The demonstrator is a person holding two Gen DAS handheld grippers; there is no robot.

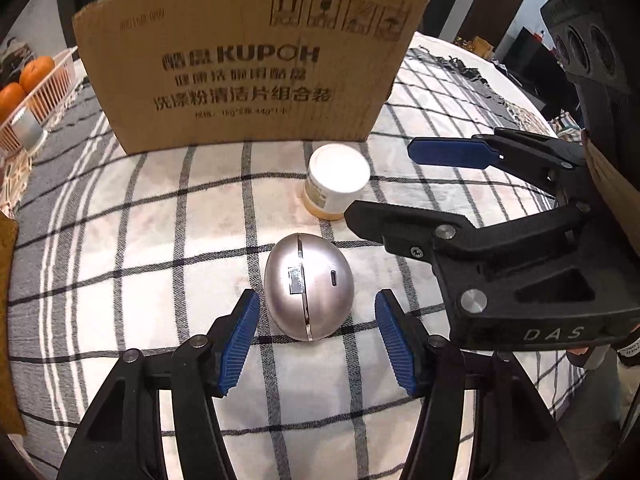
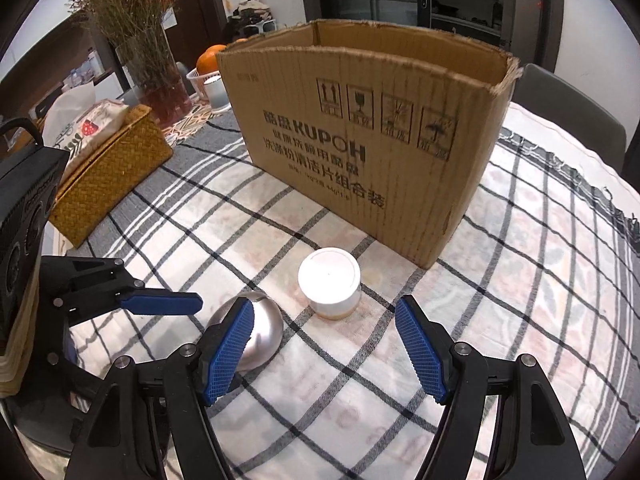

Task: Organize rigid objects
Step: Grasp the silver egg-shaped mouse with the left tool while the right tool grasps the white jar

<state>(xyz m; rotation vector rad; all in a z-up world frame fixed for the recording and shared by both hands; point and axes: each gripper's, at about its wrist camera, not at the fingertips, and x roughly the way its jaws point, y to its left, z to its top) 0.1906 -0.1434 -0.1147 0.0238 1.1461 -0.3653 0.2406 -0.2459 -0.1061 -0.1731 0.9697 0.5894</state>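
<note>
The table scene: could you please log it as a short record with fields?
surface: checked cloth
box: open cardboard box, upright at the back
jar: white-lidded jar, upright in front of the box
egg: silver egg-shaped case, lying nearer than the jar
left gripper: open, pads either side of the egg, not touching
right gripper: open, aimed at the jar, empty
</note>
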